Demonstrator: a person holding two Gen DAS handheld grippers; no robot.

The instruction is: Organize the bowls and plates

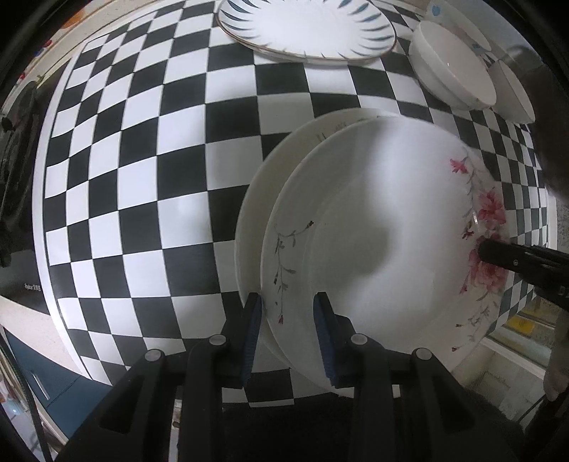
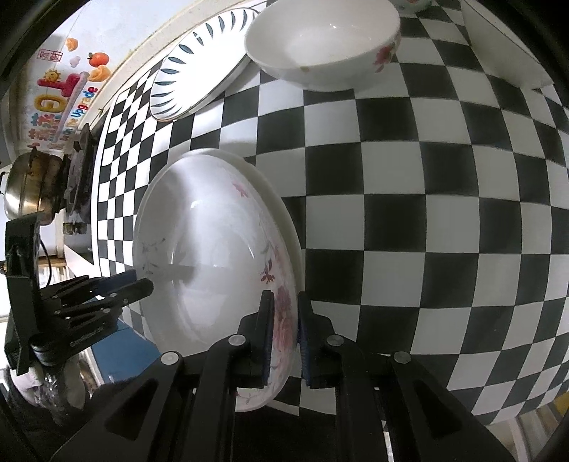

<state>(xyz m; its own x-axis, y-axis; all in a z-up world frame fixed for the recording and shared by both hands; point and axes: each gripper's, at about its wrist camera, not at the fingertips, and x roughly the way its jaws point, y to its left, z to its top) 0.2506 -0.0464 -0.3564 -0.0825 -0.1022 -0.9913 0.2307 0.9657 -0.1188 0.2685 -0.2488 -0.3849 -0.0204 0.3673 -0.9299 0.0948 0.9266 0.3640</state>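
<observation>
- We hold a floral plate (image 1: 373, 241) with both tools; in the left wrist view it fills the lower right of the frame, in the right wrist view the lower left.
- The left tool (image 1: 288, 334) has its two blue-padded fingers on either side of the plate's rim, gripping it.
- The right tool (image 2: 286, 334) pinches the opposite rim, over the pink flower print, with its fingers closed on it.
- The plate faces up toward us, its hollow side showing. In each view it runs away from the tool as a long oval.
- Directly under it we see a plain white plate (image 1: 263, 199), only a crescent of its rim showing; whether the two touch we cannot tell.
- Both sit over a checkered surface (image 1: 142, 177) of black and white squares.
- A blue-leaf plate (image 1: 306, 28) lies flat at the top of the left wrist frame, its far edge cut off.
- A white bowl (image 1: 451, 71) stands upright in the upper right of that frame, showing nothing inside; a second bowl (image 1: 515, 96) beside it is partly cut off by the dark frame edge.
- In the right wrist view a bowl with a red flower (image 2: 323, 46) stands at the top, its rim overlapping the blue-leaf plate.
- A steel pot (image 2: 32, 188) sits at the left edge of that view, beyond the surface.
</observation>
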